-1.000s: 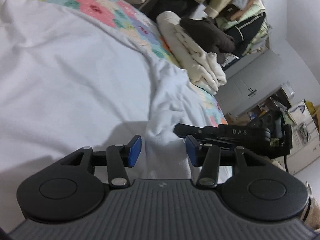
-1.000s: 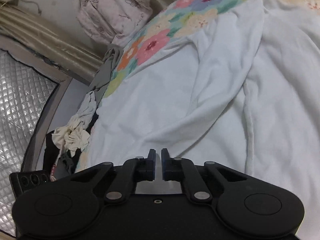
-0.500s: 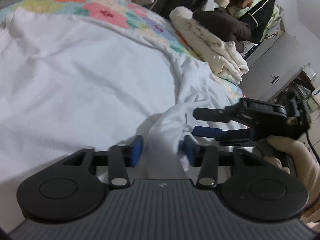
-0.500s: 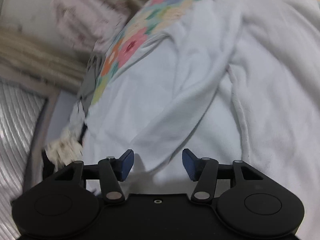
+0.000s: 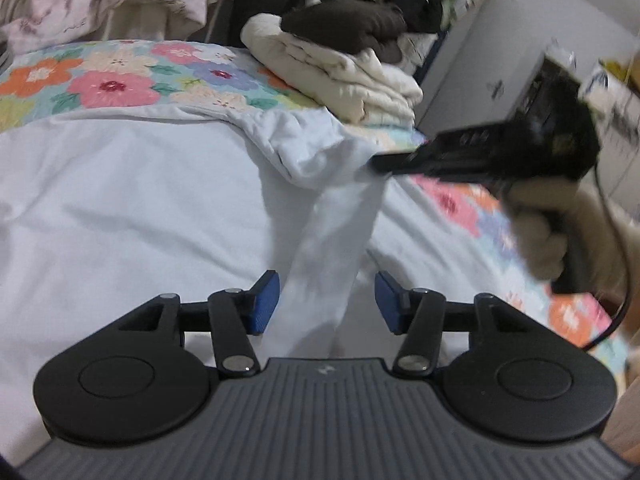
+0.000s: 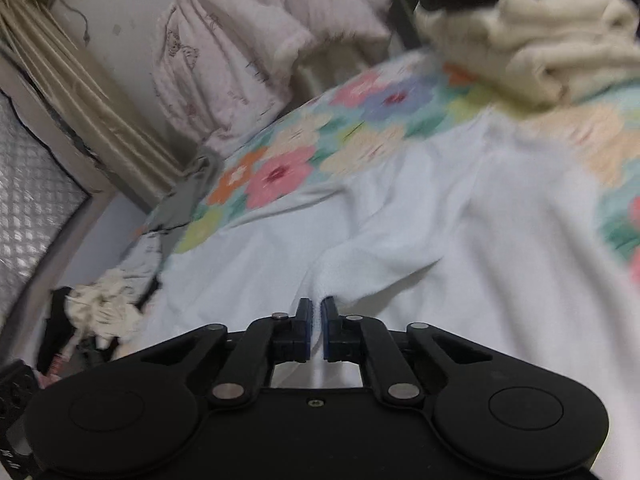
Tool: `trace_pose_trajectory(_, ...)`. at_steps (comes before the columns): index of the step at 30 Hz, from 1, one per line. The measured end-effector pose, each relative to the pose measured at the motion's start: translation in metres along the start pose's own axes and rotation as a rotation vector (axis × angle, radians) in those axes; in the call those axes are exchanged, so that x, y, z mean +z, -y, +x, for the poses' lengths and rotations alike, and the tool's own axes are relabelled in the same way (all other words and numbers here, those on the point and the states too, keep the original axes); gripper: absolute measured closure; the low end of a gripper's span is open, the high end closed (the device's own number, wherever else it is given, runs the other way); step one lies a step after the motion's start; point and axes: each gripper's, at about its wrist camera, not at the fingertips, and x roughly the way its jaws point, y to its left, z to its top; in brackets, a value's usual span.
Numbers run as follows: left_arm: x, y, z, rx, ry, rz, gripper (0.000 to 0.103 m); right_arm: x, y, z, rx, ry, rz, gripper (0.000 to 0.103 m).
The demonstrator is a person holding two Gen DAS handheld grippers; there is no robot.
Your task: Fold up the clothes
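A white garment [image 5: 120, 192] lies spread on the floral bedspread [image 5: 112, 80]. My left gripper [image 5: 326, 302] is open, its blue pads either side of a raised strip of the white cloth [image 5: 332, 248]. My right gripper [image 6: 315, 326] is shut on a pinched fold of the white garment [image 6: 360, 264]. In the left wrist view the right gripper [image 5: 374, 160] holds that fold up at the garment's right edge.
A stack of folded cream and brown clothes [image 5: 340, 60] sits at the back of the bed. A pink quilt [image 6: 248, 40] is heaped against the wall. Loose rags [image 6: 100, 308] lie at the bed's left edge. A white cabinet [image 5: 480, 68] stands at the right.
My right gripper opened, then closed on a fold of the white garment and lifted it. My left gripper stayed open and swung to face the raised strip.
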Motion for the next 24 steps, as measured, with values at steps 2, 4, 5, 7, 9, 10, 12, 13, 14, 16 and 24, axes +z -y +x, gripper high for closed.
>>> trace_pose_trajectory(2,-0.003,0.002,0.005,-0.005,-0.009,-0.021,0.051,0.0,0.011,-0.012,-0.035,-0.004,-0.004,0.096)
trace_pose_trajectory(4,-0.008,0.006,0.011,0.011,-0.01,-0.012,0.052,-0.005,0.028,-0.022,-0.071,0.001,0.028,0.096)
trace_pose_trajectory(5,-0.01,0.008,0.015,0.026,-0.015,-0.001,0.052,-0.009,0.036,-0.026,-0.094,0.004,0.044,0.096)
trace_pose_trajectory(7,-0.014,0.011,0.022,0.047,-0.039,0.011,0.051,-0.015,0.046,-0.03,-0.142,0.01,0.059,0.096)
trace_pose_trajectory(9,-0.018,0.009,0.026,0.047,-0.052,-0.007,0.051,-0.019,0.051,-0.029,-0.205,0.004,0.038,0.096)
trace_pose_trajectory(10,-0.019,0.008,0.028,0.047,-0.059,-0.015,0.05,-0.02,0.053,-0.029,-0.23,0.002,0.035,0.096)
trace_pose_trajectory(12,-0.02,0.004,0.029,0.048,-0.064,-0.044,0.049,-0.017,0.054,-0.03,-0.274,0.018,0.013,0.096)
trace_pose_trajectory(13,-0.02,0.002,0.029,0.053,-0.065,-0.056,0.049,-0.014,0.055,-0.031,-0.294,0.031,-0.002,0.096)
trace_pose_trajectory(14,-0.02,0.002,0.028,0.053,-0.063,-0.053,0.048,-0.01,0.055,-0.032,-0.319,0.046,-0.03,0.096)
trace_pose_trajectory(16,-0.021,0.003,0.028,0.051,-0.061,-0.046,0.048,0.004,0.052,-0.036,-0.372,0.081,-0.121,0.096)
trace_pose_trajectory(24,-0.028,0.003,0.046,-0.074,-0.064,-0.08,0.035,-0.032,0.055,-0.04,-0.072,-0.115,0.133,0.053)
